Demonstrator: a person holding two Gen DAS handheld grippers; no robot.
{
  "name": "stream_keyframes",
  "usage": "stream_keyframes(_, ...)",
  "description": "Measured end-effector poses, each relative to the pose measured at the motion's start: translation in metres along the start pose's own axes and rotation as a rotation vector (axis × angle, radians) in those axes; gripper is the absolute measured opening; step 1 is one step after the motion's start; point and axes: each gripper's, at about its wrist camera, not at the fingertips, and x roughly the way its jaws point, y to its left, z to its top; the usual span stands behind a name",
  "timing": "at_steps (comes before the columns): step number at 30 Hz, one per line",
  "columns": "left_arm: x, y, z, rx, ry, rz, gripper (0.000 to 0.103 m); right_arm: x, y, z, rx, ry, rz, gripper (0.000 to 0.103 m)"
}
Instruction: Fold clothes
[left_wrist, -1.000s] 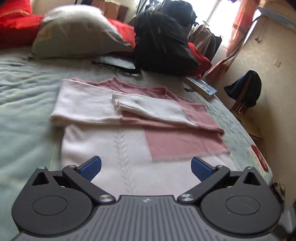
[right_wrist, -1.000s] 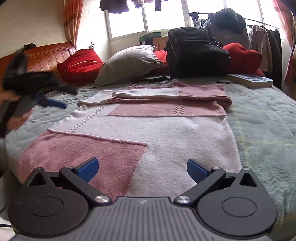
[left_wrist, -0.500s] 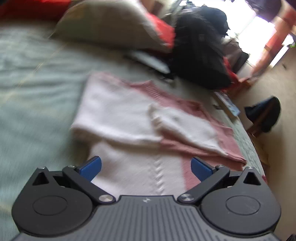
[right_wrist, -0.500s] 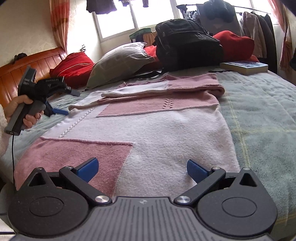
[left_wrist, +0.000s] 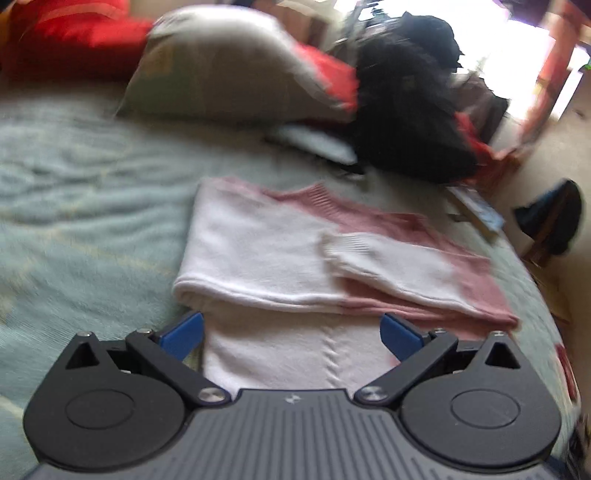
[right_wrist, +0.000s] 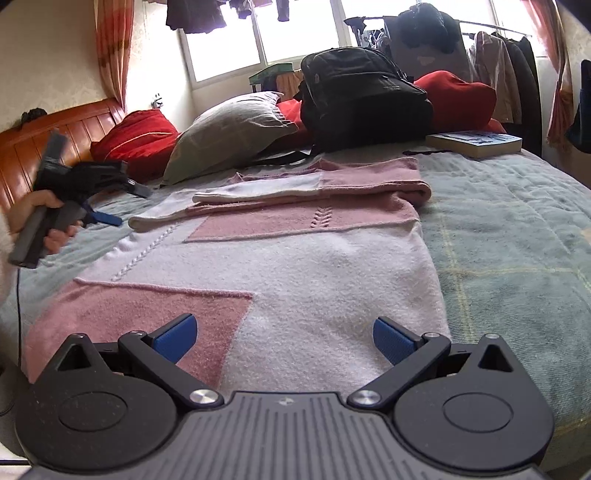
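Note:
A pink and white knitted sweater (right_wrist: 303, 258) lies flat on the bed, both sleeves folded across its chest (left_wrist: 399, 266). My left gripper (left_wrist: 291, 332) hovers open just above the sweater's left side, near the folded shoulder edge (left_wrist: 229, 291). From the right wrist view, the left gripper (right_wrist: 107, 206) appears at the far left in a hand, over the blanket beside the sweater. Over the hem (right_wrist: 147, 321) at the near end, my right gripper (right_wrist: 284, 338) stands open with nothing between its fingers.
A grey-green blanket (right_wrist: 509, 243) covers the bed. Behind the sweater sit a grey pillow (right_wrist: 229, 129), red cushions (right_wrist: 136, 136), a black backpack (right_wrist: 362, 96) and a book (right_wrist: 476, 140). A wooden headboard (right_wrist: 48, 133) is at the left. A clothes rack stands by the window.
My left gripper has moved forward and left, closer to the sweater's folded shoulder. The right gripper has barely shifted and both stay open.

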Motion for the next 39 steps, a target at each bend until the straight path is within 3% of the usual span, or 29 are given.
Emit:
stream_keyframes(3, -0.023, -0.011, -0.008, 0.052, -0.019, -0.003, 0.102, -0.005, 0.009, 0.000, -0.029, -0.010, 0.008, 0.103)
stream_keyframes(9, -0.029, -0.059, -0.071, 0.192, 0.111, -0.104, 0.102, -0.015, 0.025, 0.000, -0.079, -0.015, 0.030, 0.103)
stream_keyframes(15, -0.024, -0.088, -0.135, 0.386, 0.104, 0.015, 0.102, -0.008, 0.032, -0.003, -0.171, -0.010, 0.027, 0.103)
stream_keyframes(22, -0.045, -0.085, -0.178, 0.412, 0.026, 0.111, 0.102, 0.018, 0.017, -0.023, -0.200, 0.079, -0.046, 0.103)
stream_keyframes(28, -0.066, -0.090, -0.182, 0.404, 0.009, 0.125, 0.102, -0.003, 0.003, -0.020, -0.171, 0.064, -0.036, 0.103)
stream_keyframes(31, -0.071, -0.100, -0.176, 0.431, -0.020, 0.147, 0.102, -0.001, -0.005, 0.007, -0.181, 0.021, -0.034, 0.103)
stream_keyframes(34, -0.072, -0.109, -0.169, 0.436, -0.037, 0.177, 0.102, 0.017, -0.017, 0.044, -0.170, -0.029, -0.031, 0.103)
stream_keyframes(39, -0.079, -0.112, -0.166, 0.428, -0.067, 0.147, 0.102, 0.072, -0.047, 0.093, -0.060, -0.004, -0.002, 0.103)
